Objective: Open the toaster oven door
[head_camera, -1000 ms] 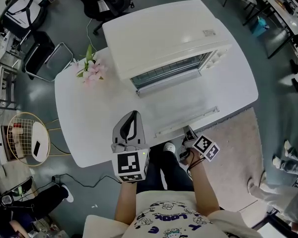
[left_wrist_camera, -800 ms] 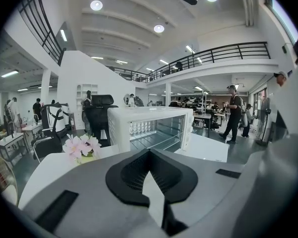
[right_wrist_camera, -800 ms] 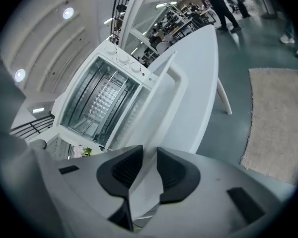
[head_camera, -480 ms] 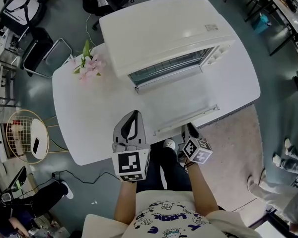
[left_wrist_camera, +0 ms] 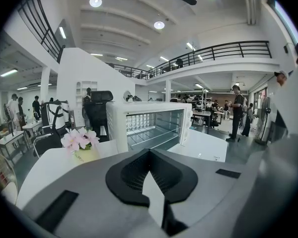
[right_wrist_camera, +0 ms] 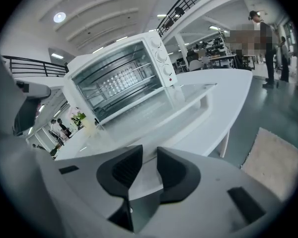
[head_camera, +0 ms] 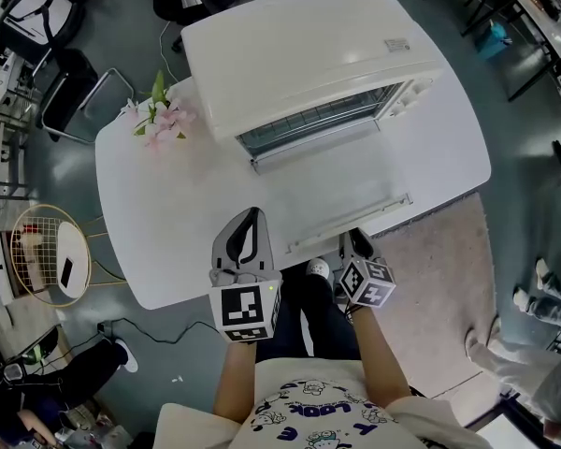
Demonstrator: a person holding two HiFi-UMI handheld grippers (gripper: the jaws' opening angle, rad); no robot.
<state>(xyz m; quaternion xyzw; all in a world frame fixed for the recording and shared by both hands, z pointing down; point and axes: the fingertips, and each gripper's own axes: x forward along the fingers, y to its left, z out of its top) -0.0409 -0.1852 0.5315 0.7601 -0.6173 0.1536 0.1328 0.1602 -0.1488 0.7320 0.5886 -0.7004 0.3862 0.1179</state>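
Note:
The white toaster oven (head_camera: 309,45) stands at the back of the white table (head_camera: 168,223). Its glass door (head_camera: 337,190) lies folded down flat, the handle (head_camera: 351,224) near the table's front edge, and the wire rack inside shows. My right gripper (head_camera: 352,241) hovers just off that edge below the handle, open, with nothing between its pads. In the right gripper view the oven (right_wrist_camera: 119,78) and its door (right_wrist_camera: 159,108) lie ahead of the right gripper (right_wrist_camera: 149,155). My left gripper (head_camera: 252,218) is shut and empty over the table's front, left of the door. The left gripper view faces the oven (left_wrist_camera: 149,125).
A small pot of pink flowers (head_camera: 159,120) sits at the table's back left. A round wire basket (head_camera: 47,260) and chairs stand on the floor to the left, and a beige rug (head_camera: 439,288) lies to the right. People stand far off in the room.
My right gripper has drawn back from the door handle and swung a little left, toward the person's body. The door lies flat throughout. The left gripper has held still.

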